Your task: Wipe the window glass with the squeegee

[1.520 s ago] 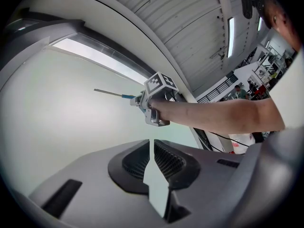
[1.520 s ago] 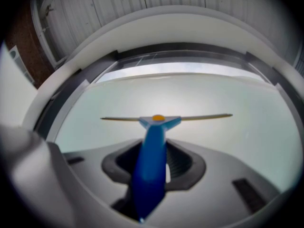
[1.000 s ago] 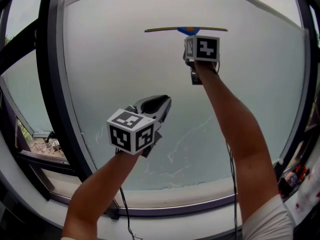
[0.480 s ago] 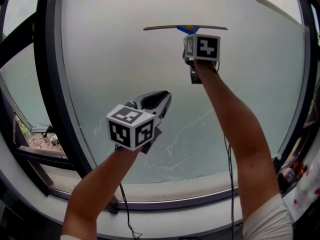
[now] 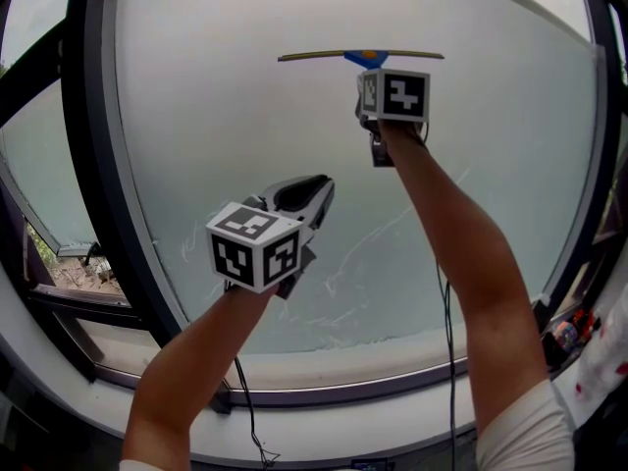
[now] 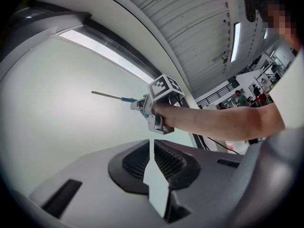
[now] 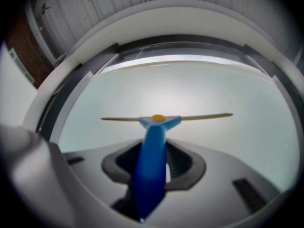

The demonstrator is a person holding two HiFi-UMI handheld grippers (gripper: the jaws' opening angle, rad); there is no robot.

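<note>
A large pale window glass (image 5: pixel 245 145) fills the head view, milky and evenly lit by daylight, with faint white streaks (image 5: pixel 343 263) toward 6 o'clock. A dark frame (image 5: pixel 93 165) runs down at 9 o'clock, with a side pane (image 5: pixel 34 165) beyond it and brownish ground (image 5: pixel 74 275) outside at 8 o'clock. A light sill (image 5: pixel 324 373) curves along 6 o'clock. In the left gripper view a ribbed white ceiling (image 6: pixel 190 27) spans 12 o'clock, with a lit strip light (image 6: pixel 236 34) at 1 o'clock.
</note>
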